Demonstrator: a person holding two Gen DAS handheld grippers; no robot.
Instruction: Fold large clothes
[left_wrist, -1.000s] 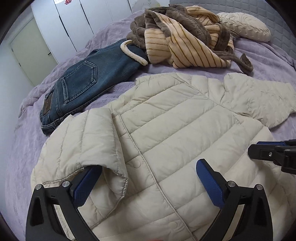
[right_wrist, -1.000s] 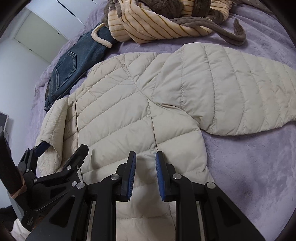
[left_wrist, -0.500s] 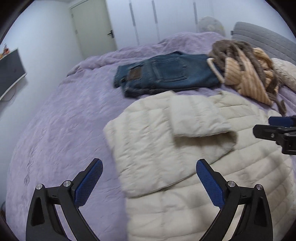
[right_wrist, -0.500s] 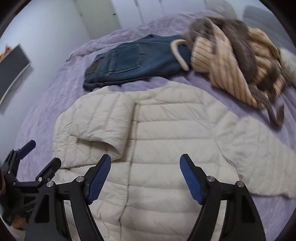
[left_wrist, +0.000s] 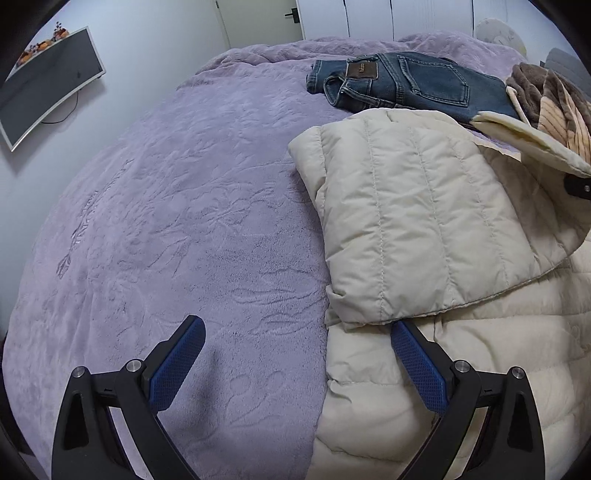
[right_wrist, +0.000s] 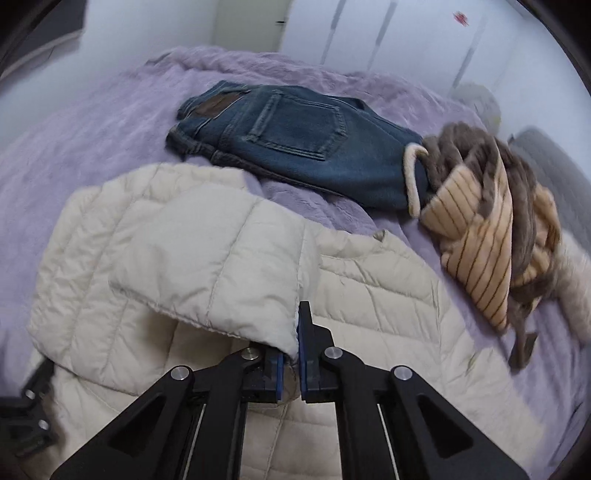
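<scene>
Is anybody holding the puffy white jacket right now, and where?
Yes. The right hand-held gripper pinches the puffy jacket by its folded-over sleeve's edge. The left hand-held gripper is open, holding nothing.

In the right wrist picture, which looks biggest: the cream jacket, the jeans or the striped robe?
1. Jacket, though it lies nearest the camera.
2. Jeans and robe look about alike; I would not rank them.

Cream puffer jacket (left_wrist: 424, 221) on purple bedspread (left_wrist: 184, 221)

My right hand-held gripper (right_wrist: 291, 354) just snapped closed, jaws pinching cloth, angled down. My left hand-held gripper (left_wrist: 295, 354) gapes wide, nothing between its pads, angled down.
</scene>
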